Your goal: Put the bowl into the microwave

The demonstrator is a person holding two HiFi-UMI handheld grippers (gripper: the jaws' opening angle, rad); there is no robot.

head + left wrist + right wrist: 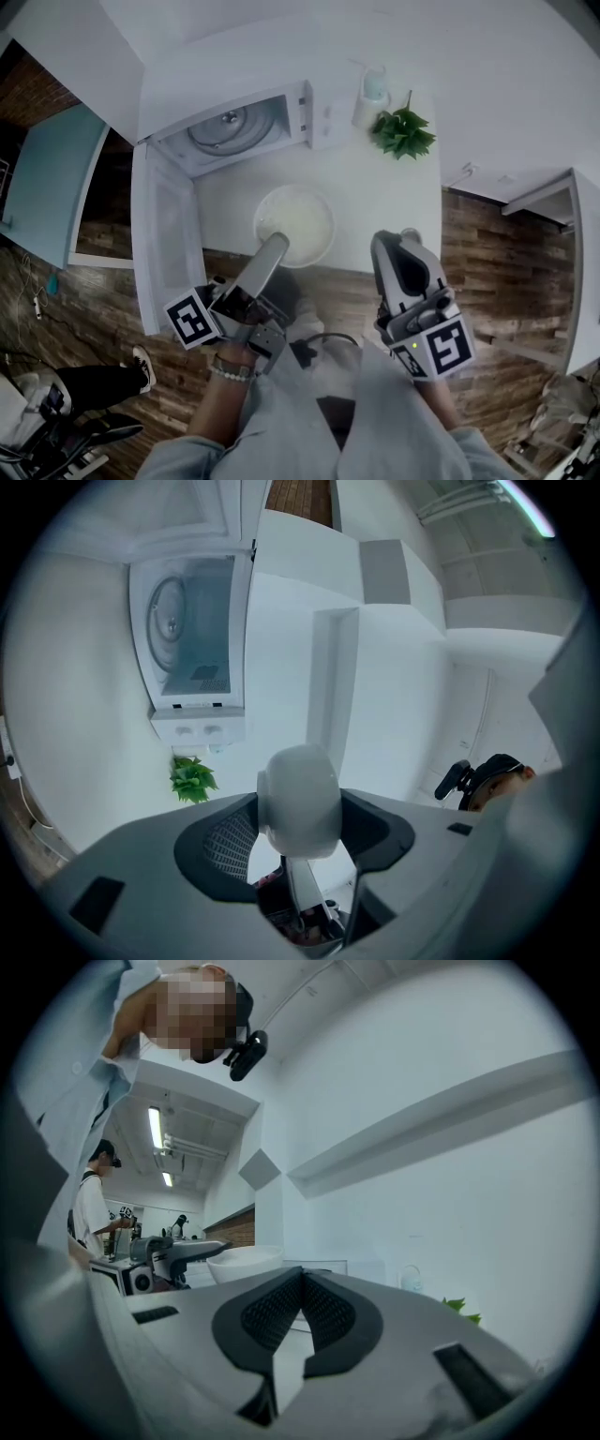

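The white bowl [298, 223] is over the front part of the white table [375, 187], just in front of the microwave [234, 127]. The microwave door [164, 234] hangs wide open to the left, showing the glass turntable inside. My left gripper [274, 246] is shut on the bowl's near-left rim. In the left gripper view that rim [300, 799] sits pinched between the pads, with the open microwave [192, 639] ahead. My right gripper [392, 246] is shut and empty, just right of the bowl. The right gripper view shows the bowl [246, 1262] to the left.
A small green plant [403, 133] and a pale bottle [370, 94] stand on the table right of the microwave. The table's front edge lies just under the bowl. Someone's leg and shoe [142, 367] are on the wooden floor at lower left.
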